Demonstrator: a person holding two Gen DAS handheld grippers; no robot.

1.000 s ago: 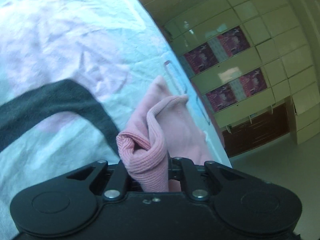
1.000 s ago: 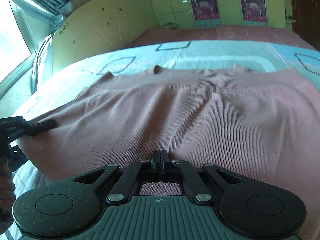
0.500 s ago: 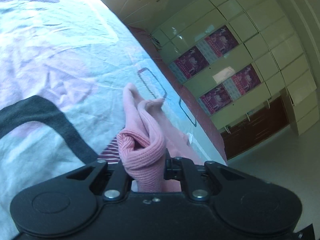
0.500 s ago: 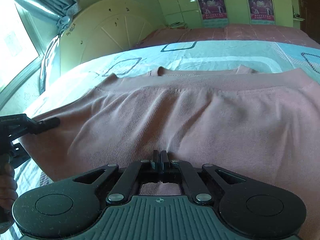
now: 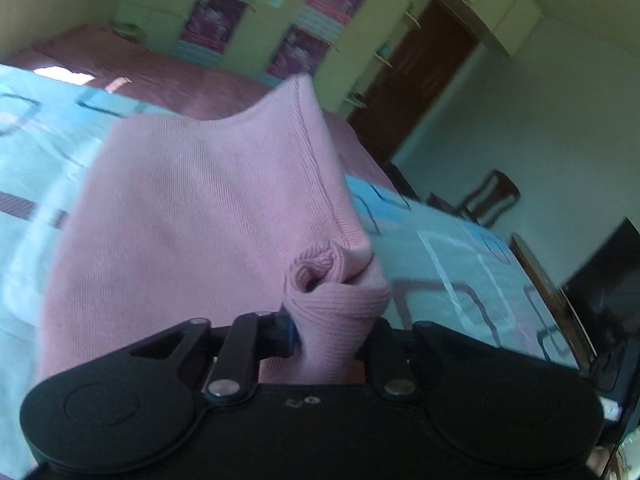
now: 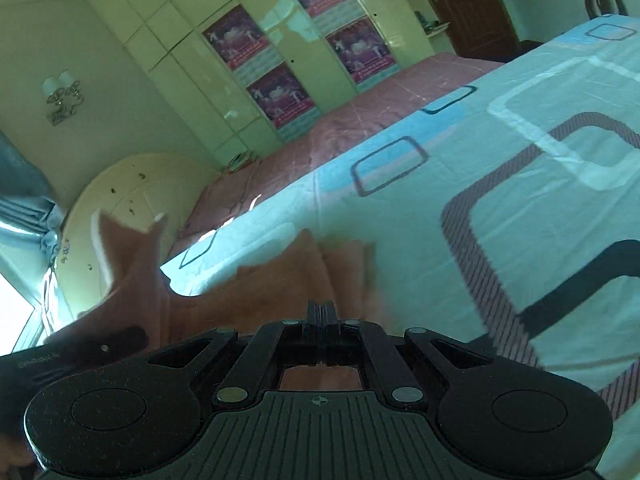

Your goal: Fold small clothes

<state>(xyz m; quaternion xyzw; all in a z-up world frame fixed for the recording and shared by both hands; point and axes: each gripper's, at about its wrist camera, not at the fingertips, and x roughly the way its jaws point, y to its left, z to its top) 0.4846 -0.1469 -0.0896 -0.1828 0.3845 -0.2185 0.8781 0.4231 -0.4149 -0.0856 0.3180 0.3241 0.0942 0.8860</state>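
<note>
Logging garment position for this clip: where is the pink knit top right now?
The pink knit top is lifted above the patterned bedsheet, a rolled edge between the left gripper's opening jaws.

A bed sheet (image 6: 500, 208) in pale blue and white, printed with rounded rectangles, covers the near part of the bed; past it lies a dusty-pink bedspread (image 6: 360, 120). A rounded cream headboard (image 6: 132, 196) stands at the bed's end beside a grey-blue curtain (image 6: 20, 200). Cream wardrobe doors (image 6: 192, 68) carry pink posters (image 6: 236, 36). A dark wooden door (image 5: 416, 80) and a chair (image 5: 492, 196) stand farther off.
</note>
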